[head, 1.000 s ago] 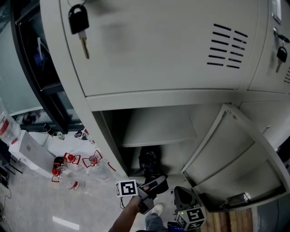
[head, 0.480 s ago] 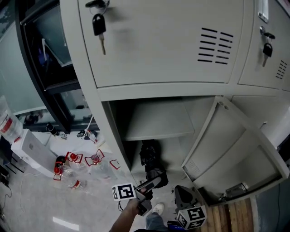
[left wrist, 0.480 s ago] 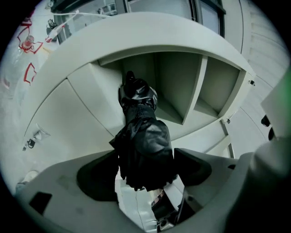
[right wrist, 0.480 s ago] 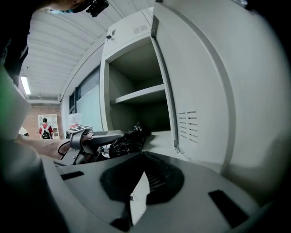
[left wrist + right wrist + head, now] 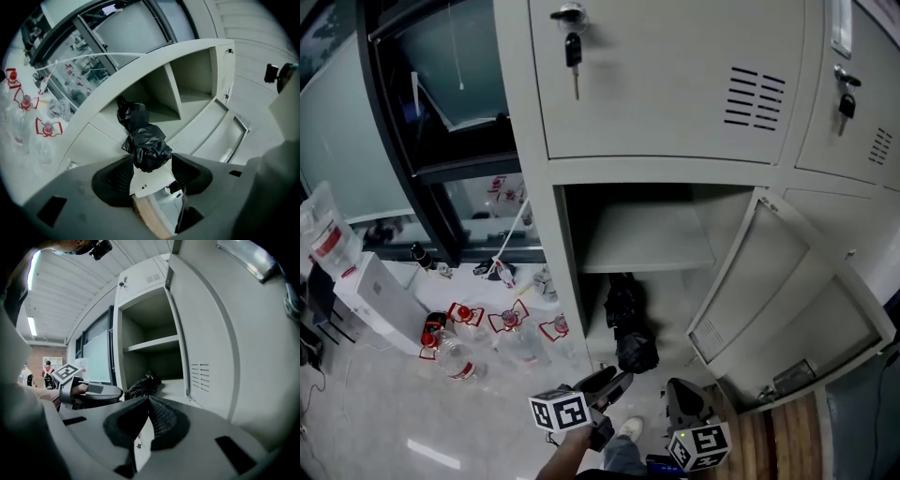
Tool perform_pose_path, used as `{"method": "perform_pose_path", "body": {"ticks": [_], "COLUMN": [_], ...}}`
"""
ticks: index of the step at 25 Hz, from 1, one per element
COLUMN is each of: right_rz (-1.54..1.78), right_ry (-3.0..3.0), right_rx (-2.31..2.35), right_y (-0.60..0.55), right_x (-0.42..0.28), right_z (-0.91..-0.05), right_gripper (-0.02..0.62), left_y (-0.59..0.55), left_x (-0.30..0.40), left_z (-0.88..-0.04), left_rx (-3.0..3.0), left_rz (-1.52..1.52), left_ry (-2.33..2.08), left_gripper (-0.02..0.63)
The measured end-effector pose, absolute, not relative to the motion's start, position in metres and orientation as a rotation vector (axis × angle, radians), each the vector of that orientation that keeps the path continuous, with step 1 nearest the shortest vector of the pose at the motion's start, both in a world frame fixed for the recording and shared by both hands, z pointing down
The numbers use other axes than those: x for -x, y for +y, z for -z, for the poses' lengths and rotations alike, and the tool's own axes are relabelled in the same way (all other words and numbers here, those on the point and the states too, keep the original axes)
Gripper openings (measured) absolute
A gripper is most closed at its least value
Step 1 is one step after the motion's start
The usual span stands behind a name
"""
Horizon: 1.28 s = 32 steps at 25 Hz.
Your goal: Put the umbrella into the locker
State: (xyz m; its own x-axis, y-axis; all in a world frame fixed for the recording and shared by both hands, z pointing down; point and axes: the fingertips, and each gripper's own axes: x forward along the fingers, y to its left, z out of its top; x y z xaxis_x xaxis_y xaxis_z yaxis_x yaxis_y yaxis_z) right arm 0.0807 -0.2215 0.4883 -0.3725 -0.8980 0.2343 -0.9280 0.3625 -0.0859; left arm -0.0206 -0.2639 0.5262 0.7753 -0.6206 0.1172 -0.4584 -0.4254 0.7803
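— Lying where, the umbrella [image 5: 630, 328]?

— It is lying folded on the floor of the locker [image 5: 675, 171], in the open lower compartment under the locker's shelf [image 5: 647, 239]. Its black bundle is reaching towards the locker's front edge.

— Is the left gripper [image 5: 151, 165] gripping it?

— No. That gripper is hovering just in front of the locker's opening, with its jaws standing wide apart and holding nothing. In its own view the umbrella's near end is showing between the jaws, but further into the locker. The head view is showing a small gap between the two.

— What is the right gripper [image 5: 149, 401] doing?

— It is hanging in front of the locker too, near the foot of the locker's open door [image 5: 787, 300]. Its jaws are meeting at the tips, with nothing between them.

— Is anything else showing round the locker?

— A key [image 5: 573, 52] is hanging from the lock of the locker's closed upper door. Clear bottles [image 5: 455, 356] with red labels are lying on the pale floor to the left of the locker. A white box [image 5: 380, 305] is sitting further left of the locker.
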Motion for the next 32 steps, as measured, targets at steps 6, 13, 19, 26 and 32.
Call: {"method": "perform_pose_path", "body": {"ticks": [6,13,19,26,32], "right_rz": [-0.323,-0.271,-0.243,-0.242,-0.232], "right_ry": [-2.483,-2.424,-2.414,-2.420,-2.416], "right_rx": [-1.674,-1.683,-1.706,-1.703,-1.709], "right_y": [-0.214,-0.209,-0.206,-0.206,-0.206], "right_x": [-0.074,-0.072,-0.073,-0.075,-0.077], "right_z": [-0.487,-0.488,-0.483,-0.481,-0.479], "right_gripper": [0.002,0.000,0.000,0.000,0.002], "left_y": [-0.255,-0.246,-0.243,-0.244,-0.244], "left_x": [0.050,0.053,0.051,0.050,0.048], "left_z": [-0.500,-0.502,-0.504,-0.501,-0.503], "left_rx": [-2.238,-2.275,-2.284,-2.286,-2.269], "left_rz": [0.331,0.257,0.244,0.248,0.248], "left_ry": [-0.981,-1.015,-1.020,-1.021,-1.010], "left_gripper": [0.024,0.019,0.017,0.017,0.017]}}
